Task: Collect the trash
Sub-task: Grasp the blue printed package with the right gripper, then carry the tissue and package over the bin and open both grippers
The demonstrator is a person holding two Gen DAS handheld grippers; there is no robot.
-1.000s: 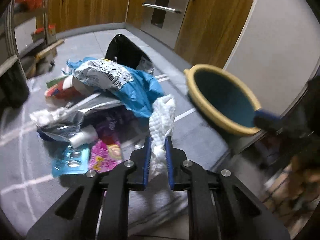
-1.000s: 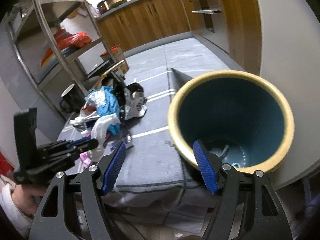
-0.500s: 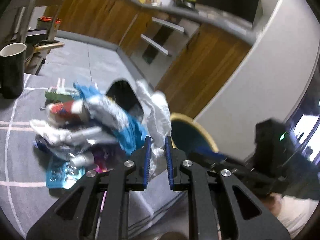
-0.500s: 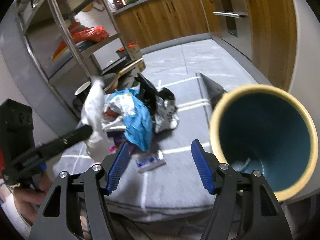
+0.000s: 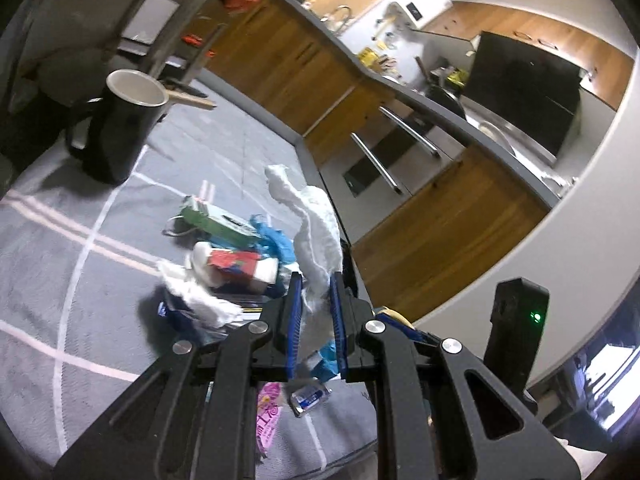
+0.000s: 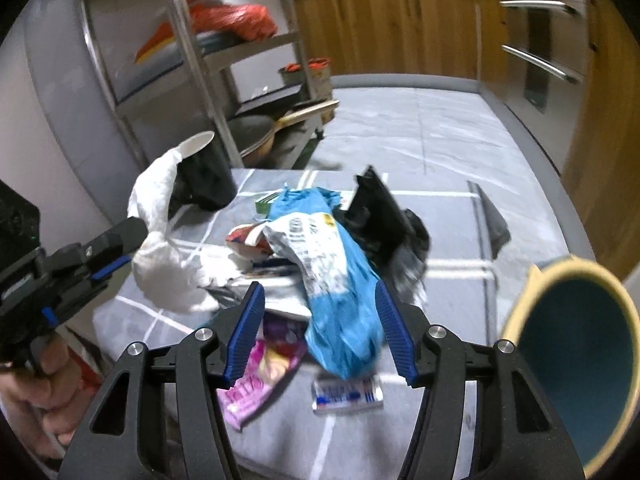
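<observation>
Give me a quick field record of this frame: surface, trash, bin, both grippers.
surface: grey cloth with white lines
trash pile: blue bag, pink wrapper, small packet, black tray
other: black mug
bin: teal bin, yellow rim, at right
left gripper: shut on white paper towel, lifted
right gripper: open, closing, over blue bag, nothing gripped

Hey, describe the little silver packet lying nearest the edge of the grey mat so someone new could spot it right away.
Start at the trash heap on the grey mat. Below the big blue bag, beside the pink wrapper, lies the silver packet. It alone is flat, shiny foil with blue print, clear of the pile.
</observation>
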